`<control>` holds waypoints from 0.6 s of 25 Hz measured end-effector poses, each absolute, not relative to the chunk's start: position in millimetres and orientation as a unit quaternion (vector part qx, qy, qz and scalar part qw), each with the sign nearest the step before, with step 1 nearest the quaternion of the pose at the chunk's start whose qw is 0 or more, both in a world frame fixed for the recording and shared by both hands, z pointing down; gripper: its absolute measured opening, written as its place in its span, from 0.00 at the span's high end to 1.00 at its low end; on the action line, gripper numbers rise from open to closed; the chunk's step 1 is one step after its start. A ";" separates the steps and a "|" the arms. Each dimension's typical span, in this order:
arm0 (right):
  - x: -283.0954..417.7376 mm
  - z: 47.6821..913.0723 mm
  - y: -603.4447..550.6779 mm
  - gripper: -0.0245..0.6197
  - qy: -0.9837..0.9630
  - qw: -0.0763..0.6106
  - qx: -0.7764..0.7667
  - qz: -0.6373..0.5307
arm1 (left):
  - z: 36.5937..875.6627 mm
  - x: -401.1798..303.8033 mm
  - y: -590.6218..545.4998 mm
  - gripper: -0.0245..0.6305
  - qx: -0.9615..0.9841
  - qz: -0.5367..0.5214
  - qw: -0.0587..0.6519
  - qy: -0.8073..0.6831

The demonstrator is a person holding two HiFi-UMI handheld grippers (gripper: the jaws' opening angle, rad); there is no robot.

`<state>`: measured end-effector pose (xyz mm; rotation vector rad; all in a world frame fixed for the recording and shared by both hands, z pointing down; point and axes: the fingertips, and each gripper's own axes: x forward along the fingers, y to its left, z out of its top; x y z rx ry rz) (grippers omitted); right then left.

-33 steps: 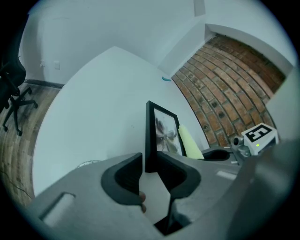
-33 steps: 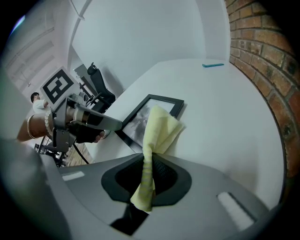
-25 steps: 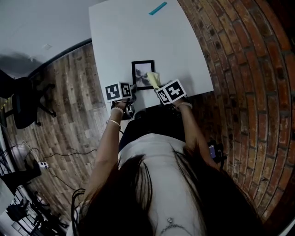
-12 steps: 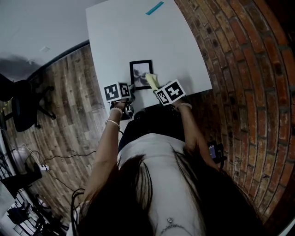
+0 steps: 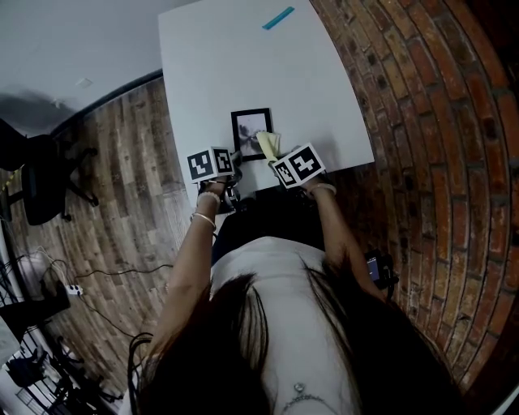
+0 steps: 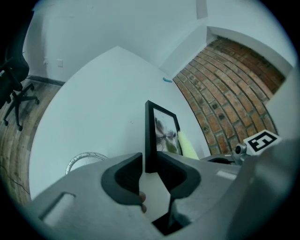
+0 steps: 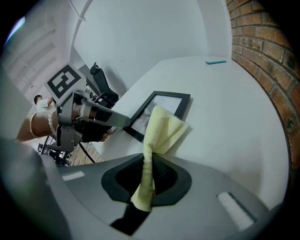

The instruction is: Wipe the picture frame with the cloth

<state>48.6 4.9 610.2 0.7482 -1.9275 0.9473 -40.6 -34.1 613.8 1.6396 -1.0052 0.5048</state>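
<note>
A black picture frame [image 5: 250,130] lies on the white table [image 5: 243,65] near its front edge. My left gripper [image 5: 234,155] is shut on the frame's near left edge [image 6: 151,140], which stands between the jaws in the left gripper view. A pale yellow cloth [image 7: 161,127] hangs from my right gripper [image 7: 149,174], pinched between its jaws. The cloth [image 5: 268,143] rests against the frame's near right corner [image 7: 180,104]. In the right gripper view the left gripper [image 7: 119,122] reaches the frame from the left.
A small teal object [image 5: 278,16] lies at the table's far end. A brick wall [image 5: 422,105] runs close along the table's right side. A black office chair [image 5: 40,182] stands on the wood floor to the left. The person stands at the table's front edge.
</note>
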 end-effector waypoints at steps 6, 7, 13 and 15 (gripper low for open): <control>42.7 611.4 5.1 0.90 -0.773 0.422 0.285 0.377 | 613.8 -40.9 -34.2 0.81 0.687 0.205 0.550 -0.429; 41.7 611.4 5.0 0.91 -0.774 0.423 0.283 0.377 | 613.8 -41.0 -34.2 0.81 0.686 0.205 0.550 -0.430; 35.1 612.3 3.8 0.90 -0.778 0.423 0.272 0.376 | 614.4 -41.1 -34.4 0.81 0.685 0.202 0.551 -0.431; 33.5 612.5 3.9 0.90 -0.779 0.423 0.269 0.376 | 614.3 -40.8 -34.3 0.81 0.686 0.202 0.551 -0.430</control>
